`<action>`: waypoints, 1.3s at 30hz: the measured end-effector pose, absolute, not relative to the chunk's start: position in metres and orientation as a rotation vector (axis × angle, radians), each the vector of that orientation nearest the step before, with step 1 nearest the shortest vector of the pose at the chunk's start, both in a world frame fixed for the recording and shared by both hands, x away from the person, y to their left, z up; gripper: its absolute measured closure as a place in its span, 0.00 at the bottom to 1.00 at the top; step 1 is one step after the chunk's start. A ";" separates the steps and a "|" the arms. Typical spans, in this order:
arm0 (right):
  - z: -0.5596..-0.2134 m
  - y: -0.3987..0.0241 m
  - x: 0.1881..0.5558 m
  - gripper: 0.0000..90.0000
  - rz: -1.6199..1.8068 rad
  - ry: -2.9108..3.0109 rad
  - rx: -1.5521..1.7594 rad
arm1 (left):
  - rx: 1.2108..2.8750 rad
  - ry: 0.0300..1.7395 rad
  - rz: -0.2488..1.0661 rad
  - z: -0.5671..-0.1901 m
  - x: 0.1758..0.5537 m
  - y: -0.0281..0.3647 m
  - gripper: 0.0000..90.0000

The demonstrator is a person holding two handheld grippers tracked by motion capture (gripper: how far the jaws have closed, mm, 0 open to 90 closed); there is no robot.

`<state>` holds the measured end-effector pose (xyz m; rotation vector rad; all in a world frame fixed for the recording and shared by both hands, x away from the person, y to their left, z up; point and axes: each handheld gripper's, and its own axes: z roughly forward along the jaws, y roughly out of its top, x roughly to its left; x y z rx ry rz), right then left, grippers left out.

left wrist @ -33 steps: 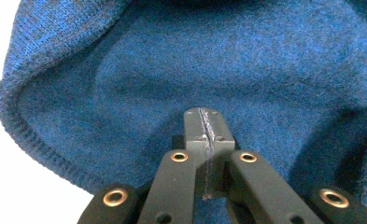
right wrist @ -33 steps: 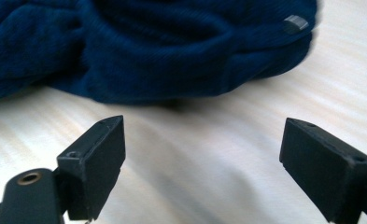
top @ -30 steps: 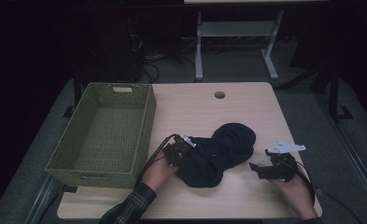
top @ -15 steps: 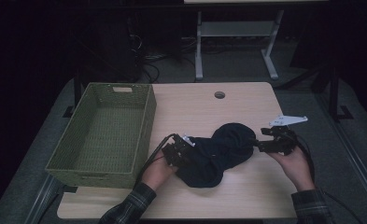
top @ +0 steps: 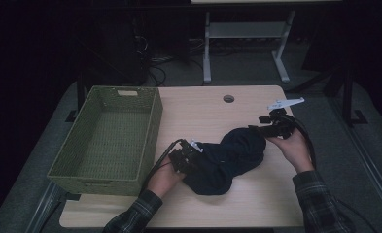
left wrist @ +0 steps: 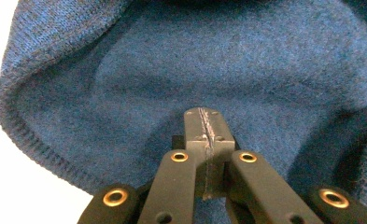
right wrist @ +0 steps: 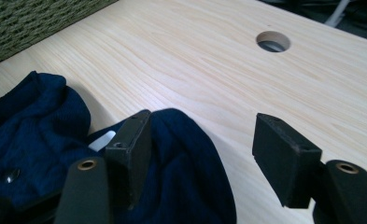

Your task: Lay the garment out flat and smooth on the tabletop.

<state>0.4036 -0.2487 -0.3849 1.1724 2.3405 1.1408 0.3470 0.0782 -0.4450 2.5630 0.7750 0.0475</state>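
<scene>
A dark blue knit garment (top: 227, 155) lies crumpled on the wooden table (top: 198, 114). My left gripper (top: 187, 154) is at its left end, with both pads (left wrist: 204, 126) pressed together against the blue knit (left wrist: 228, 60); whether any cloth is pinched I cannot tell. My right gripper (top: 259, 128) is at the garment's far right end. Its jaws stand apart and have just been closing. A fold of the garment (right wrist: 190, 168) lies between them against the left pad (right wrist: 130, 149), while the right pad (right wrist: 284, 158) is clear of it.
A green woven basket (top: 152, 124) stands on the left part of the table, its inside bare. A round cable hole (top: 228, 98) is near the table's far edge. Beyond the table are a white frame leg (top: 207, 53) and cables on a dark floor.
My right hand has moved from the table's front right, up and away to the garment's far right end, and its jaws have narrowed. The left hand and gripper have stayed put.
</scene>
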 end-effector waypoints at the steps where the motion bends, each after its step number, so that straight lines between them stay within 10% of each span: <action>1: -0.386 -0.245 0.408 0.42 1.137 2.355 1.169 | 2.564 0.774 0.047 -0.445 0.347 0.078 1.00; 15: -0.413 -0.221 0.440 0.50 1.112 2.524 1.197 | 2.569 0.769 0.049 -0.445 0.347 0.078 1.00; 23: -0.421 -0.218 0.441 0.85 1.078 2.611 1.200 | 2.577 0.766 0.059 -0.445 0.346 0.077 1.00; 39: -0.384 -0.246 0.445 0.89 1.052 2.362 1.235 | 2.576 0.768 0.066 -0.444 0.346 0.076 1.00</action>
